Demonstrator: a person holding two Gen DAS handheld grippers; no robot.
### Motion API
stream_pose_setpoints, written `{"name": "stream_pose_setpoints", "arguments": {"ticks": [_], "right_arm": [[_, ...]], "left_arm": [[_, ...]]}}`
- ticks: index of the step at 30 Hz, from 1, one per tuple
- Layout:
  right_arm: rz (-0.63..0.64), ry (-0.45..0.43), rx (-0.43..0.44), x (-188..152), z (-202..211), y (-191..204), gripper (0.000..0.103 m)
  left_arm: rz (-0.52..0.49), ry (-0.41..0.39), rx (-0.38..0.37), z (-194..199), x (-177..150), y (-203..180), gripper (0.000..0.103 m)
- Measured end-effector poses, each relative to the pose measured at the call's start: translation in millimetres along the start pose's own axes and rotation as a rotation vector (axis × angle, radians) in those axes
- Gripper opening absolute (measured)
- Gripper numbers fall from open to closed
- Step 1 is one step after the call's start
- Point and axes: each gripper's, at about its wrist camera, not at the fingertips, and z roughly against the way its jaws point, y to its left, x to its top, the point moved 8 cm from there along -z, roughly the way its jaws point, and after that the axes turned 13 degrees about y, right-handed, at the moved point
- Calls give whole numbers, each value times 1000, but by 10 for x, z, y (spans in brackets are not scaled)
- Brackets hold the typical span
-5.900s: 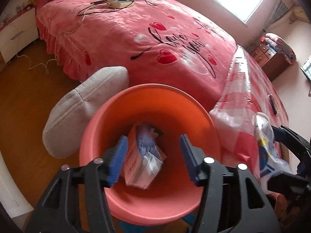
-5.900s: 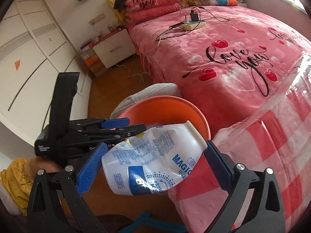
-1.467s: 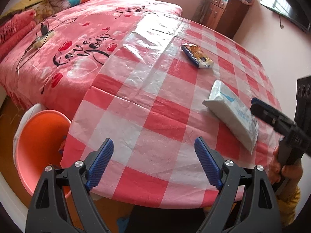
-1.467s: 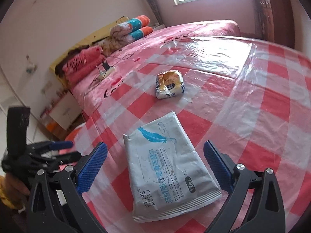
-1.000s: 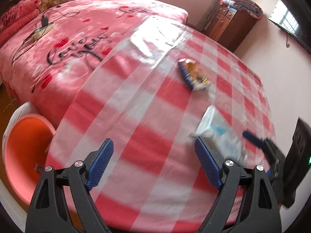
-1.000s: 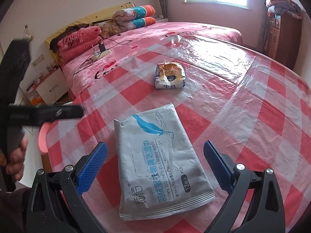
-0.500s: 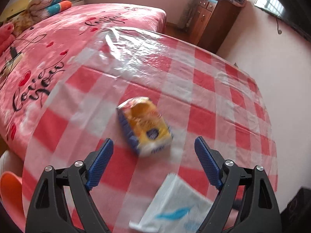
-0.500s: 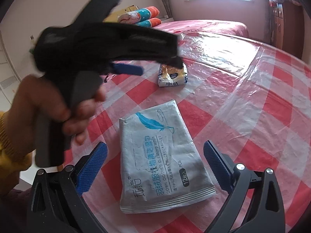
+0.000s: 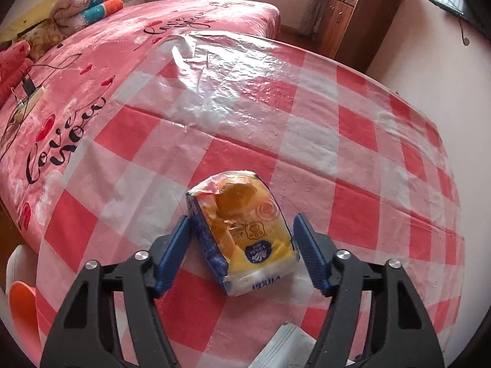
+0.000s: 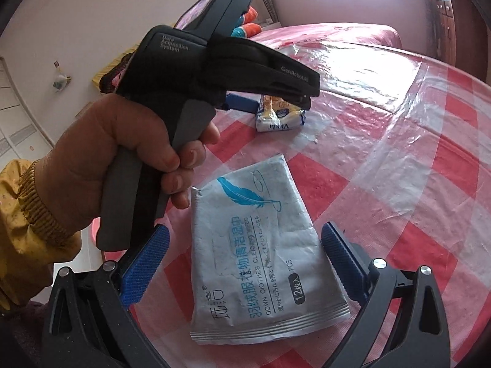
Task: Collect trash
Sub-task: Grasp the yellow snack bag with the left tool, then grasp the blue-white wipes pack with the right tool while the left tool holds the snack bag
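Now the left hand-held gripper (image 9: 239,253), which a moment ago looked across bare red-and-white checked plastic cloth on the desk (image 9: 353,141), straddles the yellow-and-blue Vinda tissue pack (image 9: 245,236); its jaws are closing, the left pad about touching and the right one apart, so pickup seems imminent. Nearer, the right hand-held gripper (image 10: 242,260) hangs wide open and empty over the grey-white foil wipes pouch (image 10: 260,254) reading "DOWN CLOTHES CLEANING WIPES", "12", "PCS". The left tool's body reads "Data Acquisition System" and "GenRobot".
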Motion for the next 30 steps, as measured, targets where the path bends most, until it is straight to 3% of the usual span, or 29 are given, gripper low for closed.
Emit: {"name": "stream_pose_setpoints", "arguments": {"ticks": [6, 15, 30], "right_arm": [[-1, 4, -16, 12, -11, -15, 98], [7, 5, -56, 55, -72, 21, 98], [48, 22, -132, 19, -152, 172, 98]], "left_arm": [[1, -24, -10, 27, -17, 31, 51], [23, -35, -58, 114, -121, 147, 42], [22, -53, -88, 409, -578, 506, 40]]}}
